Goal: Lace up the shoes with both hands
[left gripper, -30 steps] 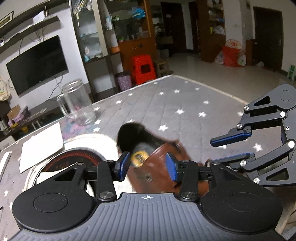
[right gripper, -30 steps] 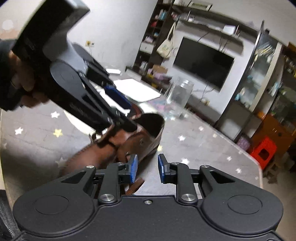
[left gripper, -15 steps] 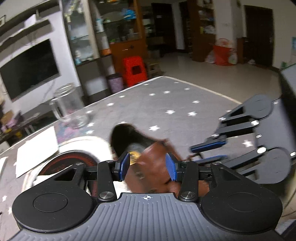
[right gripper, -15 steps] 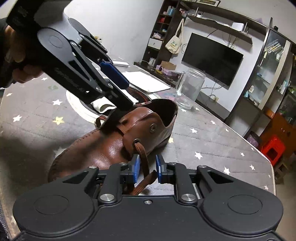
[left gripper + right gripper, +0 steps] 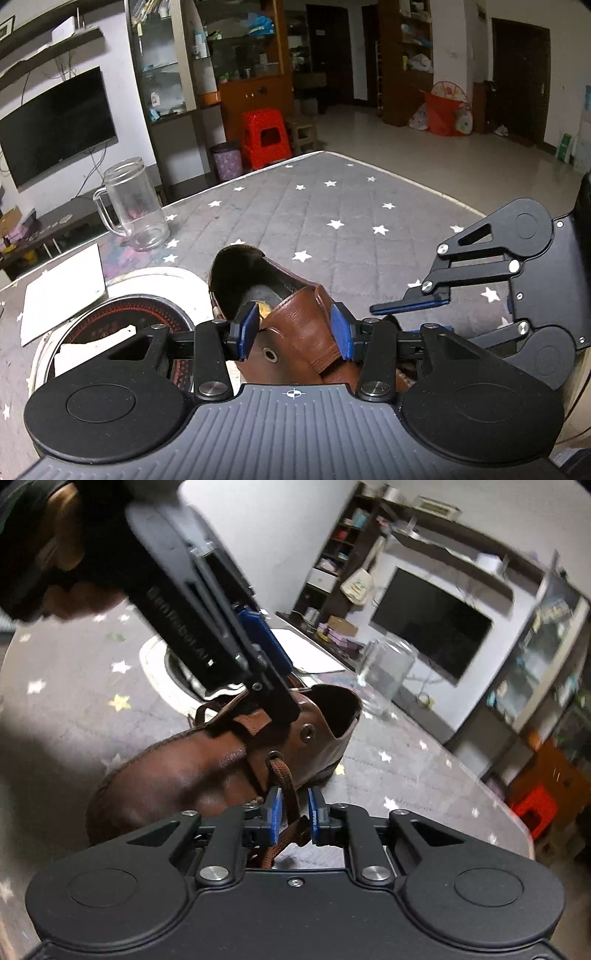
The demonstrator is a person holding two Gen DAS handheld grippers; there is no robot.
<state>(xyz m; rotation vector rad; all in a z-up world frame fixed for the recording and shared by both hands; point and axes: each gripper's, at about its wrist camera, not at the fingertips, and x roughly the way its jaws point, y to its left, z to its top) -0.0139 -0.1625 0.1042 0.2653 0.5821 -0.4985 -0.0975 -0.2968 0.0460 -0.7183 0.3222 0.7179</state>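
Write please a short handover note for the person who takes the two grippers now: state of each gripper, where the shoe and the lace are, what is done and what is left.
Left gripper: clamped on the brown shoe at its tongue flap, steadying it.
Right gripper: jaws closing around the brown lace, which hangs from a lower side eyelet; not yet pinched.
Shoe lies on the star-patterned cover.
Done: lace through that eyelet.
Left: upper eyelet is empty; thread it, then tie.
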